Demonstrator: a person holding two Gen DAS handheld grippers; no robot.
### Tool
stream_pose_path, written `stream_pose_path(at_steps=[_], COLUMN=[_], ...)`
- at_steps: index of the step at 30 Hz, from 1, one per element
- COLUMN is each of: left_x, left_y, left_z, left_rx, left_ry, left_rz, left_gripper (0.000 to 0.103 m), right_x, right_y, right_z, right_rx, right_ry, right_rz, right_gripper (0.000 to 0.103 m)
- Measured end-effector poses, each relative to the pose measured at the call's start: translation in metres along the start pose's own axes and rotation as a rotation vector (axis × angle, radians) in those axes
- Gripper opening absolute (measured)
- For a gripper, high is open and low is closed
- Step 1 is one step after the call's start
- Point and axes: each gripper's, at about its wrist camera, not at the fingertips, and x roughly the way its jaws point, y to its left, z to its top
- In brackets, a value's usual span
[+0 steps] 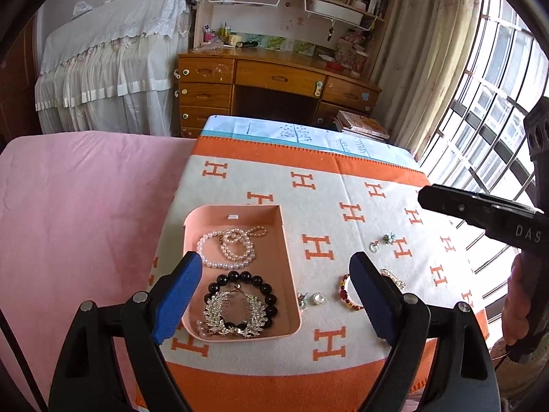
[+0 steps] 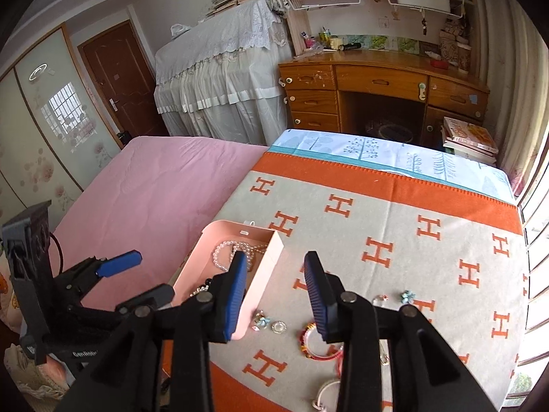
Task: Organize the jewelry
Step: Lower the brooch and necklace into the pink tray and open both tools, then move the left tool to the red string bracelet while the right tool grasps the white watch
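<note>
Above an orange-and-grey blanket (image 1: 343, 350), the left claw (image 1: 274, 295) hangs released, its blue pads spread wide with nothing between them. At lower centre of the left wrist view sits a pink tray (image 1: 286, 257) holding a pearl strand (image 1: 219, 250), a black bead bracelet (image 1: 260, 285) and a silver leaf comb (image 1: 233, 316). Just right of the tray, rings (image 1: 317, 298) and a red bracelet (image 1: 345, 292) lie loose. The right claw (image 2: 276, 295) is parted, empty.

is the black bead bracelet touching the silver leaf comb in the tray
Touching. The left wrist view shows the silver leaf comb lying across the black bead bracelet inside the pink tray.
</note>
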Motion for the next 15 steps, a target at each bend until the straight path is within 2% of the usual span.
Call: stream_pose_path(at_steps=[6, 11, 15], left_x=[0.005, 0.023, 0.046], left_y=[-0.035, -0.062, -0.079], left_z=[0.002, -0.006, -0.015], left_rx=[0.051, 0.092, 0.107], left_ry=[0.017, 0.066, 0.127], left_rz=[-0.037, -0.051, -0.050], left_gripper=[0.087, 0.087, 0.086], right_x=[-0.023, -0.024, -0.013], right_y=[-0.031, -0.054, -0.064], right_z=[-0.033, -0.070, -0.103], right_rx=[0.037, 0.058, 0.024], right_ry=[0.004, 0.052, 0.115], right_rz=[-0.053, -0.100, -0.077], right_gripper=[0.035, 0.035, 0.035])
